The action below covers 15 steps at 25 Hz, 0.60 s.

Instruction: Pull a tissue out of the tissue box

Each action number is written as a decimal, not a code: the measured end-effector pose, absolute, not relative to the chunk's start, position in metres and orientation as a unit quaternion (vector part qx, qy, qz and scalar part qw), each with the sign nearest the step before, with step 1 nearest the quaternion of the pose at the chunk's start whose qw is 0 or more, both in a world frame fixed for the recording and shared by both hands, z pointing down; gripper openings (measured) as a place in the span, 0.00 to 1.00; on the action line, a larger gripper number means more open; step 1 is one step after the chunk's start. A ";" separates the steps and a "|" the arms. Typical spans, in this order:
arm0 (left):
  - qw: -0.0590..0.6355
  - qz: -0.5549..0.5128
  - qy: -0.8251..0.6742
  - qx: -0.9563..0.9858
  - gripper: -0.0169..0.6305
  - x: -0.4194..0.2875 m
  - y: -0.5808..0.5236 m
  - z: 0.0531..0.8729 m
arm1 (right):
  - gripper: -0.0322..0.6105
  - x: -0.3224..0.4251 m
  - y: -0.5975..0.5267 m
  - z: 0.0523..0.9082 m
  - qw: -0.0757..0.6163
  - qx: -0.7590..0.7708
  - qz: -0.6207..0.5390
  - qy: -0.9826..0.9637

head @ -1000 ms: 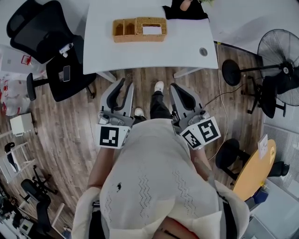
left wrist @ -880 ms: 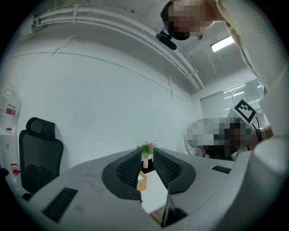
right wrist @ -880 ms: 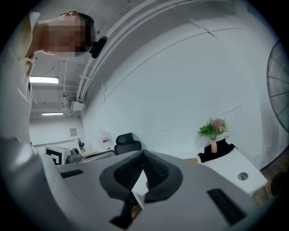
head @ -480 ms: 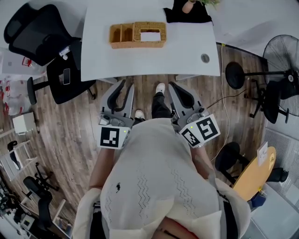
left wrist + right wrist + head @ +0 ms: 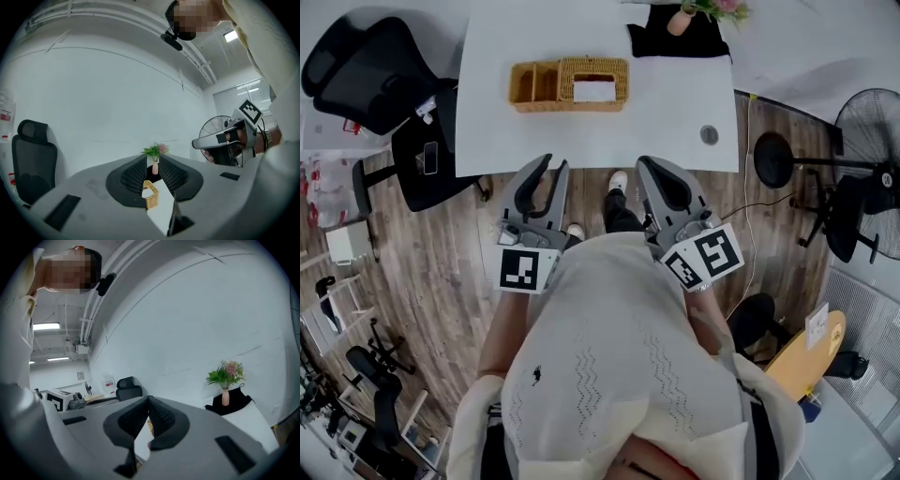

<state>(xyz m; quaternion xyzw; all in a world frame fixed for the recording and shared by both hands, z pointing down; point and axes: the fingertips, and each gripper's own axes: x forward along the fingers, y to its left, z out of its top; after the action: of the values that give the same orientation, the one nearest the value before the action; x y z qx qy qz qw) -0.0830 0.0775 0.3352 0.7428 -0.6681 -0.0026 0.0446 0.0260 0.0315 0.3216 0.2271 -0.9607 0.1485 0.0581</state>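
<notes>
The woven wicker tissue box (image 5: 616,82) sits at the top of the frame on the white desk (image 5: 581,131), well apart from both tools. The left hand-held gripper (image 5: 554,166) is parted only a crack and the right hand-held gripper (image 5: 649,165) is pinched closed. Both are empty, held low at the waist and aimed deskward, I'd guess ready for the reach.

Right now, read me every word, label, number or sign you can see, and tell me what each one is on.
Nothing here is legible.
Left marker cube and right marker cube: black-and-white square patterns, no letters.
Red-and-white sign on the wall, left gripper view: too small to read.
Red label on the white container, right gripper view: blurred.
</notes>
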 end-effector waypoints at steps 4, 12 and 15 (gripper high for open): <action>0.043 0.001 -0.675 0.736 0.15 -0.079 0.055 0.335 | 0.05 0.028 0.004 0.320 0.058 0.213 0.149 -0.964; 0.045 0.010 -0.695 0.717 0.15 -0.071 0.015 0.336 | 0.05 0.029 -0.044 0.320 0.062 0.171 0.147 -0.972; 0.045 0.011 -0.703 0.710 0.15 -0.068 0.001 0.339 | 0.05 0.030 -0.063 0.321 0.064 0.157 0.146 -0.975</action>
<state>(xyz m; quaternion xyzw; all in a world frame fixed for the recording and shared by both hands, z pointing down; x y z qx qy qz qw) -0.0681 0.0005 0.3393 0.7100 -0.7026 0.0115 0.0446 0.0302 -0.0629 0.3212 0.1575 -0.9745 0.1462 0.0642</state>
